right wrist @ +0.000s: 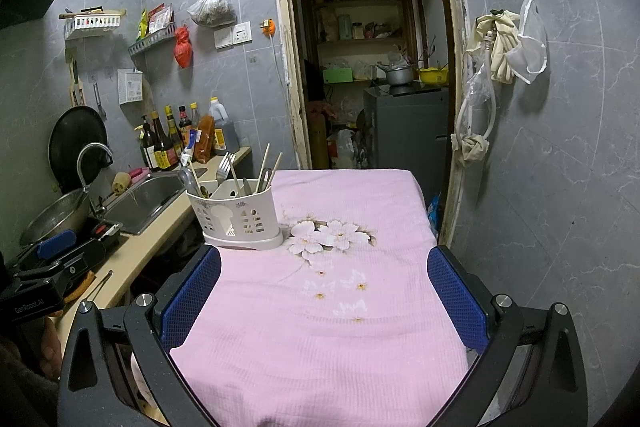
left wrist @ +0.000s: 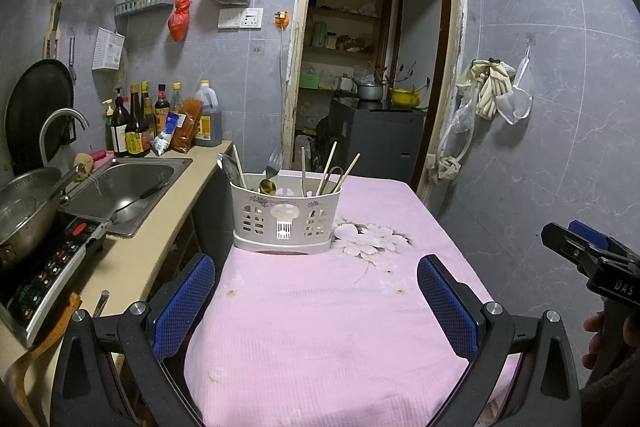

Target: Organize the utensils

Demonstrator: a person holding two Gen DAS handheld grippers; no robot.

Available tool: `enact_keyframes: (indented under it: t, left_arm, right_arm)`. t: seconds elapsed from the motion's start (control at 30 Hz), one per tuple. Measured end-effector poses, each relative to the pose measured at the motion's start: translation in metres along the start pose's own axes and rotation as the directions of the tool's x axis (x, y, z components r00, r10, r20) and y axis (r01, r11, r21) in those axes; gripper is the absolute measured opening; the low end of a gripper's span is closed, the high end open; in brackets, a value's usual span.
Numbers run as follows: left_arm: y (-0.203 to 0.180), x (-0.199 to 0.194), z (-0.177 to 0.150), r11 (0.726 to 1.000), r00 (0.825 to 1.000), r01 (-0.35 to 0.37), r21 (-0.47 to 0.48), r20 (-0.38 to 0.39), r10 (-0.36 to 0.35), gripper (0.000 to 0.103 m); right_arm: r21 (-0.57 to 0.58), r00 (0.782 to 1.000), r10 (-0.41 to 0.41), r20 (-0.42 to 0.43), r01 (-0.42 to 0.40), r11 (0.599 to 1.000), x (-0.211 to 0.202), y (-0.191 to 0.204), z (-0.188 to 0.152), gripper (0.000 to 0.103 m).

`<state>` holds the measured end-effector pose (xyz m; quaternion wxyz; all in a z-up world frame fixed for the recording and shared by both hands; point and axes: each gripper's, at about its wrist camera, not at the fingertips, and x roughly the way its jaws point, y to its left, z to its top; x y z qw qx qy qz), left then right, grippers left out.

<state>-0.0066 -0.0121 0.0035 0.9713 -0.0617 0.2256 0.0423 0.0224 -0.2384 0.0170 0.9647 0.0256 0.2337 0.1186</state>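
Both the left gripper (left wrist: 316, 291) and the right gripper (right wrist: 324, 287) hang wide open and empty, back from the white holder (left wrist: 286, 215), maybe because the forks, spoons and chopsticks already stand inside it.

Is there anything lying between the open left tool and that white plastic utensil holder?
No. In the left wrist view, only bare pink flowered tablecloth stretches from the left tool to the white plastic utensil holder.
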Motion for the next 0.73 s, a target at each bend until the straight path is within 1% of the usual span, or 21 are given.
enact_keyframes:
  t: [0.27, 0.47, 0.73]
  left_arm:
    - [-0.004, 0.001, -0.001, 1.0, 1.0, 0.002, 0.0, -0.009, -0.002, 0.102]
    - [-0.009, 0.004, -0.003, 1.0, 1.0, 0.017, 0.008, -0.007, -0.017, 0.102]
    - [-0.01, 0.004, -0.004, 1.0, 1.0, 0.015, 0.009, -0.011, -0.015, 0.102]
  right_arm:
    - [-0.001, 1.0, -0.002, -0.002, 0.002, 1.0, 0.0, 0.001, 0.0, 0.101]
    - [-0.003, 1.0, -0.001, -0.004, 0.001, 1.0, 0.0, 0.002, -0.001, 0.101]
    - [-0.003, 1.0, -0.003, -0.005, 0.003, 1.0, -0.001, 0.004, -0.001, 0.101]
